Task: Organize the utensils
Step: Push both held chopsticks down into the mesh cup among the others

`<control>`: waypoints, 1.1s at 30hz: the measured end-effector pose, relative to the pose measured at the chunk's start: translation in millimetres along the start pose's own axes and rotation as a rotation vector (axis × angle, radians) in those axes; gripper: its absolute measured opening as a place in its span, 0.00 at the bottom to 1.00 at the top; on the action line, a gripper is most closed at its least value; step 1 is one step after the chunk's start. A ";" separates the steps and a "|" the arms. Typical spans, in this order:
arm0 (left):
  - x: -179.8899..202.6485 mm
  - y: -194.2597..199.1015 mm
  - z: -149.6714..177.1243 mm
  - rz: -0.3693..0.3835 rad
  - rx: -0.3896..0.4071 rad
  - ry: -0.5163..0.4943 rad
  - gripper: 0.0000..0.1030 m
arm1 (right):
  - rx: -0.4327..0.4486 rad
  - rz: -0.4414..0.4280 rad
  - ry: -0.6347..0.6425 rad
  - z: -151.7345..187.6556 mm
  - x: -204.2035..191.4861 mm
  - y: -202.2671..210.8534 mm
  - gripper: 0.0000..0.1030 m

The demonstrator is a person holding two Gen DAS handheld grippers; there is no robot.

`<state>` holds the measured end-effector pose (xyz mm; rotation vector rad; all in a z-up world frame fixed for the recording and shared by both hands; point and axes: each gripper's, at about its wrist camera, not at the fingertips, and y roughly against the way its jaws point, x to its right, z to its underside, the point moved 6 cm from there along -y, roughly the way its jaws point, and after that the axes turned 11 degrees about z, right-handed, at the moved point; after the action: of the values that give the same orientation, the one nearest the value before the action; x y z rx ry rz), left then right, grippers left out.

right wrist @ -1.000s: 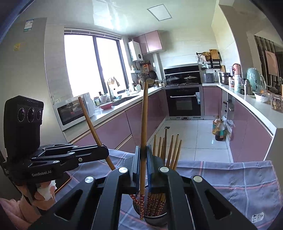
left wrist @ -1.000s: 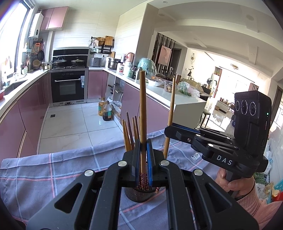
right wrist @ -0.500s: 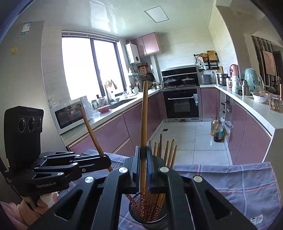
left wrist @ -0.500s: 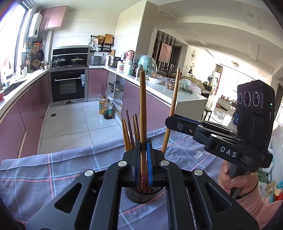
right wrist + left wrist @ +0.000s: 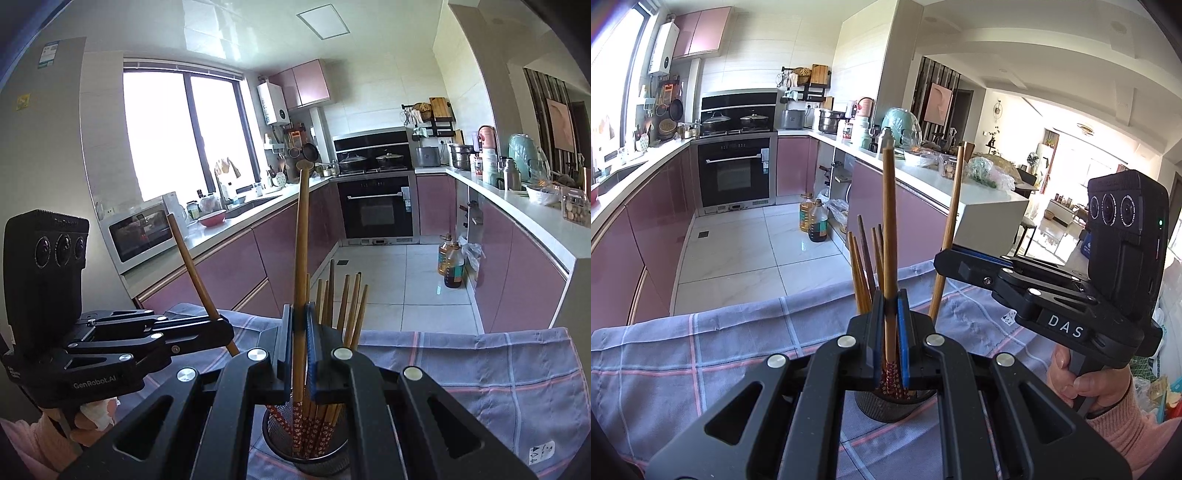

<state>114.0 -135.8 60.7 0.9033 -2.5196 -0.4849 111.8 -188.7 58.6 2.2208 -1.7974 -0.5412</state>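
A dark mesh holder (image 5: 886,406) (image 5: 280,443) stands on the checked cloth with several wooden chopsticks (image 5: 347,306) upright in it. My left gripper (image 5: 889,306) is shut on one long chopstick (image 5: 888,229), whose red patterned end dips into the holder. My right gripper (image 5: 299,317) is shut on another chopstick (image 5: 301,258), its lower end also inside the holder. In each view the other gripper shows from the side: the right one (image 5: 945,258) with its stick (image 5: 951,221), and the left one (image 5: 221,328) with its stick (image 5: 188,266).
A purple-grey checked cloth (image 5: 701,350) covers the table, and its far edge drops to the tiled kitchen floor. A hand in a pink sleeve (image 5: 1086,376) grips the right handle. Oil bottles (image 5: 812,221) stand on the floor by the cabinets.
Both grippers keep their chopsticks. In the left wrist view the right gripper has edged slightly upward. Nothing else has visibly moved.
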 end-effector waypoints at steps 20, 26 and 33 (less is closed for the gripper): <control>-3.7 -14.8 9.3 -0.015 -0.050 -0.002 0.07 | -0.045 -0.001 -0.030 14.3 5.4 -11.3 0.05; -4.7 -18.9 12.6 -0.014 -0.066 -0.003 0.07 | -0.061 -0.004 -0.031 17.7 6.7 -16.7 0.05; -5.6 -25.1 19.8 -0.011 -0.093 -0.012 0.07 | -0.085 -0.004 -0.027 22.5 7.2 -25.3 0.06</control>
<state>121.2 -146.8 31.0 0.8820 -2.4813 -0.6070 126.0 -189.1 27.0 2.1710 -1.7499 -0.6393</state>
